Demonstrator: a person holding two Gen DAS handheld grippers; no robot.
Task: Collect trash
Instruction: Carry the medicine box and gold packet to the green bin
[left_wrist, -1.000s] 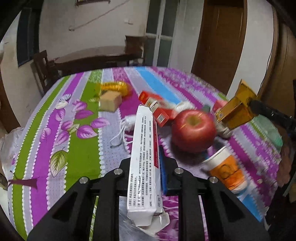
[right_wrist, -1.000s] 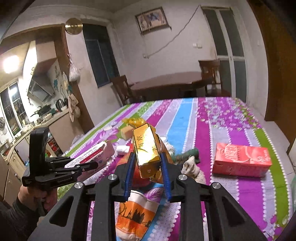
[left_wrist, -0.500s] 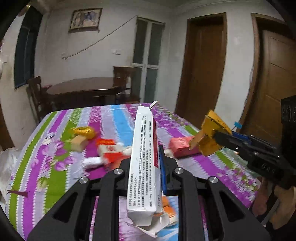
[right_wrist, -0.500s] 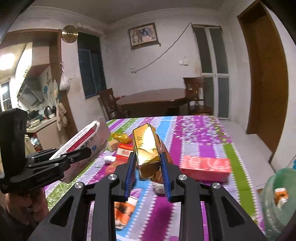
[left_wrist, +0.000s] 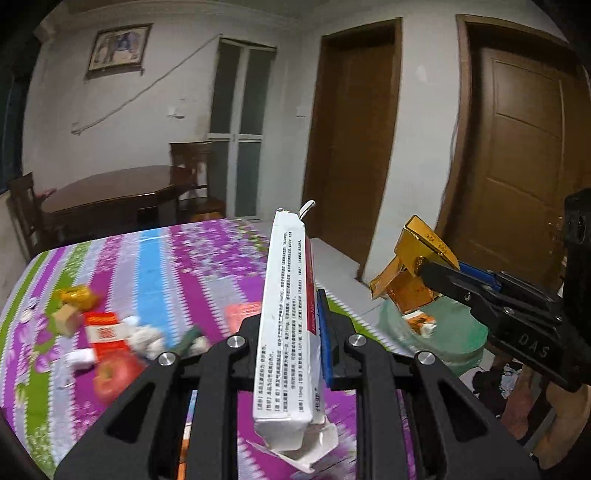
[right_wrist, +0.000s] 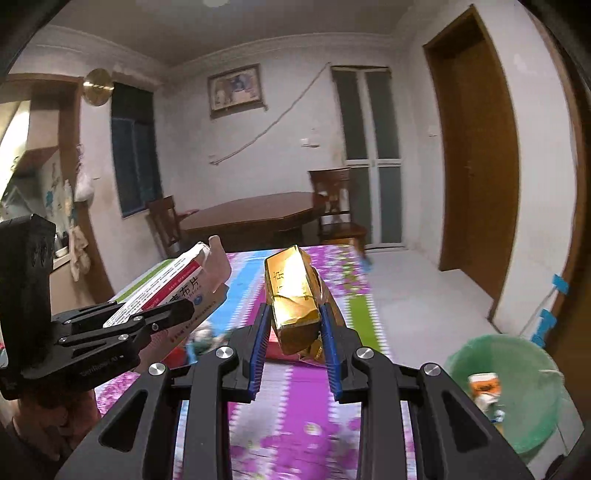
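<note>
While clamped: white carton (left_wrist: 286, 325) in left gripper (left_wrist: 291, 332) | gold pack (right_wrist: 293, 299) in right gripper (right_wrist: 295, 332)

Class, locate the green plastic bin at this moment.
In the right wrist view the green plastic bin sits lower right, on the floor beside the striped table, below the brown door.

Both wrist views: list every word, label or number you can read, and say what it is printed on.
"DAS": body of the right gripper, left wrist view; possibly cut off.
"布片": large characters on the white medicine box, shut in the left gripper; the rest is hidden.
Small print on the white medicine box: too small.
Gold box, characters: creased, unreadable.
Left gripper body lettering: blurred.
</note>
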